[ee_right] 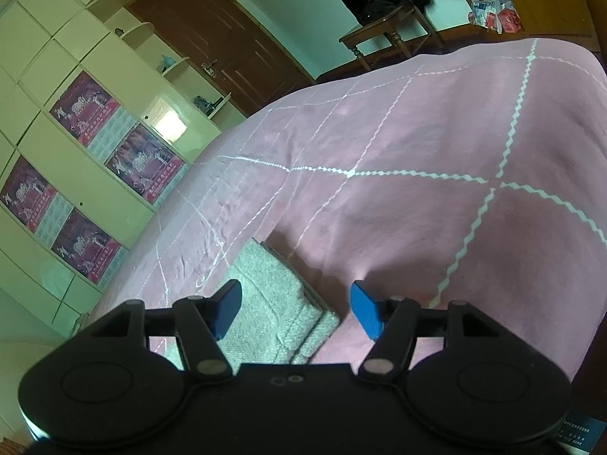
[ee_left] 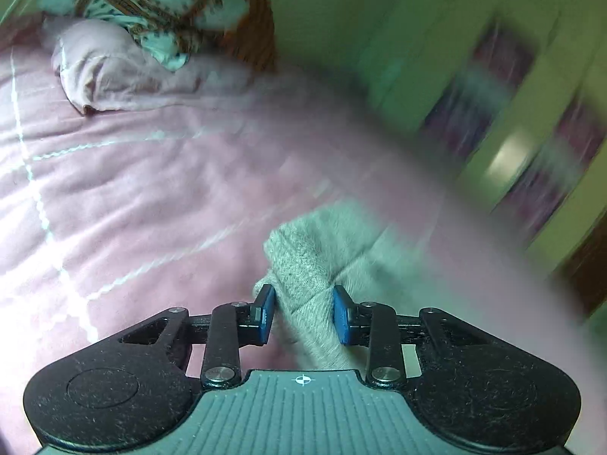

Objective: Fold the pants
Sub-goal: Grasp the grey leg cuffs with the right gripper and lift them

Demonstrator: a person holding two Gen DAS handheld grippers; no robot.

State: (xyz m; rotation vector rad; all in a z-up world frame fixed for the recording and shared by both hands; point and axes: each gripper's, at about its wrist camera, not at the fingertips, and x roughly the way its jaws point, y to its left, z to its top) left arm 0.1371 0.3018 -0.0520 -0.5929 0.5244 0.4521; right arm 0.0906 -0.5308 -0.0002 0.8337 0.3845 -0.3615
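Observation:
The pants are light grey knit fabric. In the left wrist view a bunched fold of the pants (ee_left: 307,265) sits between the blue pads of my left gripper (ee_left: 303,313), which is shut on it above the pink bedspread (ee_left: 132,189); the right side of that view is motion-blurred. In the right wrist view a folded stack of the pants (ee_right: 273,303) lies flat on the bedspread (ee_right: 417,132). My right gripper (ee_right: 296,309) hangs just above the stack, jaws wide open, holding nothing.
A pink pillow (ee_left: 106,72) and a patterned teal pillow (ee_left: 144,3) lie at the head of the bed. A cream wardrobe with posters (ee_right: 83,144), a brown door (ee_right: 212,34) and a wooden table (ee_right: 387,34) stand beyond the bed edge.

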